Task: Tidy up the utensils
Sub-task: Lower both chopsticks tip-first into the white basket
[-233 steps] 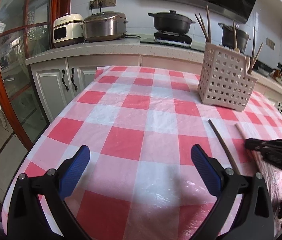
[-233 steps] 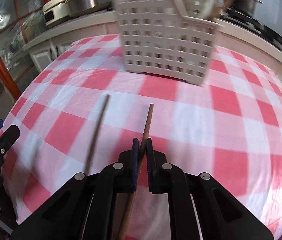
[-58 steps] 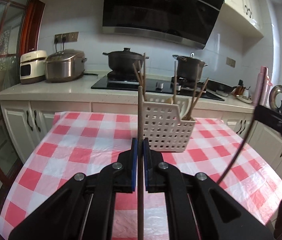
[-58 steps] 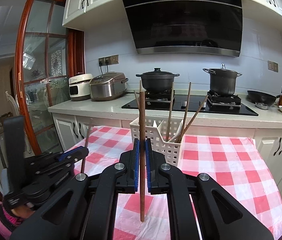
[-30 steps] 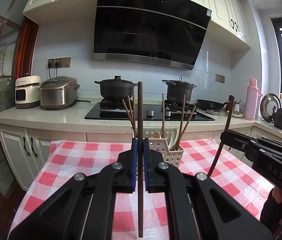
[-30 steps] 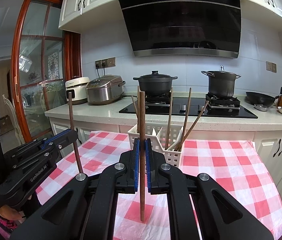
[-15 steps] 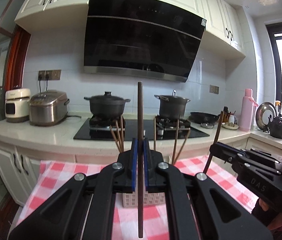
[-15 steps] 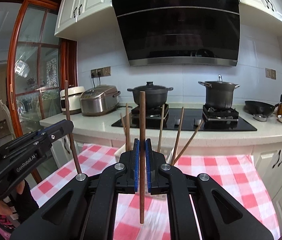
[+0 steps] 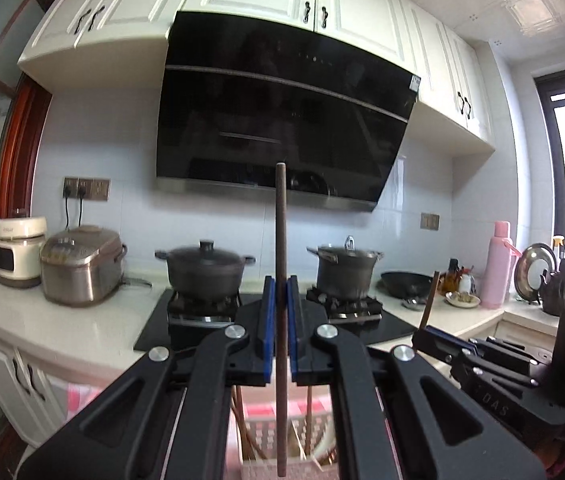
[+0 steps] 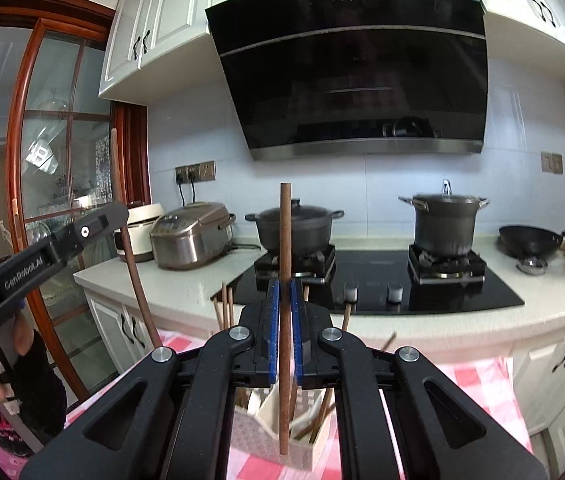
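My left gripper (image 9: 281,285) is shut on a dark brown chopstick (image 9: 281,240), held upright, its lower end above the white perforated utensil basket (image 9: 270,446). My right gripper (image 10: 285,290) is shut on a second brown chopstick (image 10: 285,240), also upright, its lower end over the same basket (image 10: 266,440), which holds several chopsticks and a white spoon. The right gripper (image 9: 422,340) with its chopstick shows at the right of the left wrist view. The left gripper (image 10: 118,216) shows at the left of the right wrist view.
The basket stands on a red-and-white checked tablecloth (image 10: 474,384). Behind are a counter with a black hob (image 10: 422,292), two pots (image 10: 294,228), a rice cooker (image 10: 190,240), a wok (image 10: 530,240) and a pink flask (image 9: 500,264). A range hood (image 10: 354,80) hangs above.
Both grippers have moved forward and closer over the basket, each still holding its chopstick upright. The basket now sits low at the bottom of both views.
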Tool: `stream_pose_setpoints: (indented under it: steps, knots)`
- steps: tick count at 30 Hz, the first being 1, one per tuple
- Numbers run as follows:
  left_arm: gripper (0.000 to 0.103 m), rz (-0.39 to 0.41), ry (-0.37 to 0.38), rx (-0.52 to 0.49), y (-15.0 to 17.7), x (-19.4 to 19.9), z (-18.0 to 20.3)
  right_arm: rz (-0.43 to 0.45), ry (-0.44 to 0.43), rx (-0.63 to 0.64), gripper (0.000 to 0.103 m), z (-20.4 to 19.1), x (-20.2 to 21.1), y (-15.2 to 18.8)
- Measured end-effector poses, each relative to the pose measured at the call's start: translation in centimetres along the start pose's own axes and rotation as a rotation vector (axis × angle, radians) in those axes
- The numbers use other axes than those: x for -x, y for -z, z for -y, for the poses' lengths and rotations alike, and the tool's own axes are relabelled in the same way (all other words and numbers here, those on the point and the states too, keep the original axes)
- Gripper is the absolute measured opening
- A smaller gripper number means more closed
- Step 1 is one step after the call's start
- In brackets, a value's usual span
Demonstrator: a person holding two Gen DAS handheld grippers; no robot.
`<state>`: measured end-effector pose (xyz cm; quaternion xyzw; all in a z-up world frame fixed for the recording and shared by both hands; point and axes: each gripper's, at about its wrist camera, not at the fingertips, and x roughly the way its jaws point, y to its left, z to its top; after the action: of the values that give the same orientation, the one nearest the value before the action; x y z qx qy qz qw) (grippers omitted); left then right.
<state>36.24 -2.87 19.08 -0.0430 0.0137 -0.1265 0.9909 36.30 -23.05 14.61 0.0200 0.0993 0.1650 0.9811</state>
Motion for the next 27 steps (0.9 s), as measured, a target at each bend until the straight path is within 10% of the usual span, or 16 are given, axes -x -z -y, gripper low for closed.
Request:
stream_pose_setpoints:
  steps: [12,27]
  knots:
    - [0.006,-0.047,-0.063,-0.027,2.3,-6.4,-1.5,-0.053,0.016,0.000,0.006,0.8,-4.5,1.3]
    - [0.006,-0.285,-0.042,0.042,9.9,-10.0,-3.9,-0.246,0.021,-0.021,0.007,1.0,-8.5,6.2]
